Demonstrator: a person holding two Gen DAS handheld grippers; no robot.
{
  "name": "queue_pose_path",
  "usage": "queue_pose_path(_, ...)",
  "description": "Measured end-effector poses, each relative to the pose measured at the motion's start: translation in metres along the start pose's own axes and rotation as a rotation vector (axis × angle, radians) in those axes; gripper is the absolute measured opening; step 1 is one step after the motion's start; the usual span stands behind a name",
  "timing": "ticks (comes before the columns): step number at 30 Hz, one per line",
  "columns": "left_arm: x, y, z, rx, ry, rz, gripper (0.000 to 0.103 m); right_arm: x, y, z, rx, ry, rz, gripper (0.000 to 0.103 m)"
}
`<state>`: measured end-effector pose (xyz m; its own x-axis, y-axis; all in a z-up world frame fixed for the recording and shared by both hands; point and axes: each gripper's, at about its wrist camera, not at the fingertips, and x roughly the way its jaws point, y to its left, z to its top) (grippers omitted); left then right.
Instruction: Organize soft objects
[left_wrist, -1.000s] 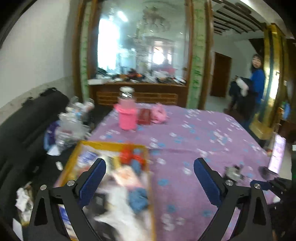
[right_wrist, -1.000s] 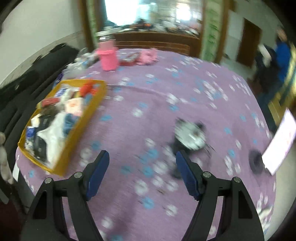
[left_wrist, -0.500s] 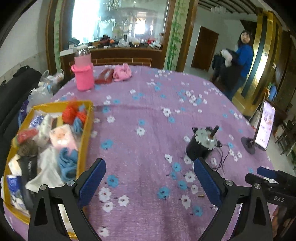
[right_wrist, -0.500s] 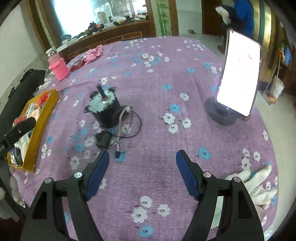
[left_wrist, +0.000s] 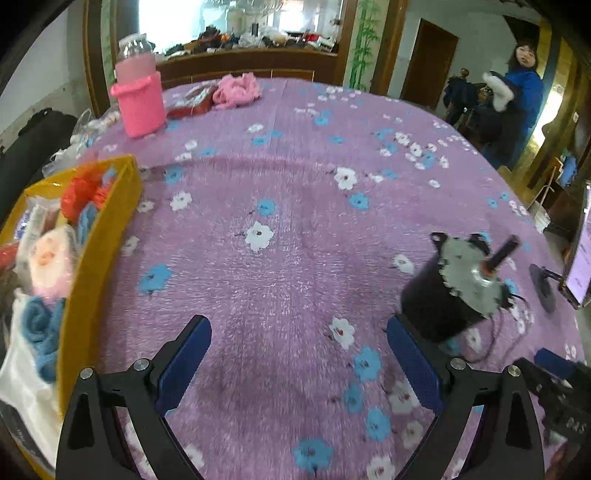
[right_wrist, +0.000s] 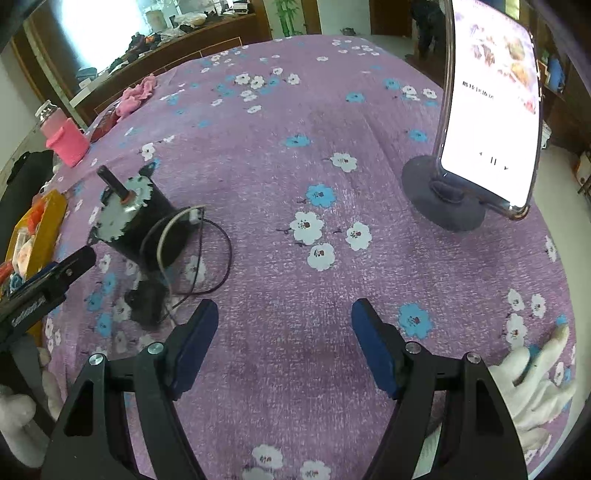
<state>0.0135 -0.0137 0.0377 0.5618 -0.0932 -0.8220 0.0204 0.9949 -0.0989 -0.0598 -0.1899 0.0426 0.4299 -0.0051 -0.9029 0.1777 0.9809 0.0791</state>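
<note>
Both cameras have swung closer over the counter (left_wrist: 295, 258); each hand-held gripper, left (left_wrist: 295, 365) and right (right_wrist: 282, 343), gapes empty, so approach the yellow box (left_wrist: 107, 236) slowly.

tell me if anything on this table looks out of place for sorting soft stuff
The electric motor stands out: a hard metal part tipped on its side on the tablecloth, its wire looped loose beside it. The soft things sit in the yellow box.

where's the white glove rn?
Only in the right wrist view: the white glove lies at the table's near right edge, just right of the open right gripper, nearer than the phone on its stand.
</note>
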Motion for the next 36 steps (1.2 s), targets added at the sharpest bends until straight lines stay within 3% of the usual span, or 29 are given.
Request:
queue_pose_path(7,0.024,-0.003,-0.003,-0.002,0.012,0.01,0.102,0.005,-0.002,-0.003,-0.022,-0.037,-0.022,0.074)
queue_pose_path(12,0.03,-0.016,-0.007,0.076,0.023,0.082,0.102,0.009,-0.003,0.002,-0.011,-0.059,-0.039,0.074)
queue_pose_path(24,0.028,-0.013,-0.012,0.071,-0.012,0.068,0.102,0.011,0.003,-0.001,-0.042,-0.096,-0.072,0.075)
queue_pose_path(28,0.027,-0.01,-0.01,0.075,-0.001,0.052,0.102,0.006,-0.003,-0.003,-0.007,-0.1,-0.024,0.075)
queue_pose_path(31,0.007,0.002,-0.011,-0.003,-0.066,0.094,0.102,-0.008,-0.009,-0.004,0.036,-0.128,0.009,0.075)
queue_pose_path(36,-0.059,0.028,-0.017,-0.073,-0.252,0.199,0.103,-0.043,0.007,-0.013,-0.035,-0.217,-0.027,0.075)
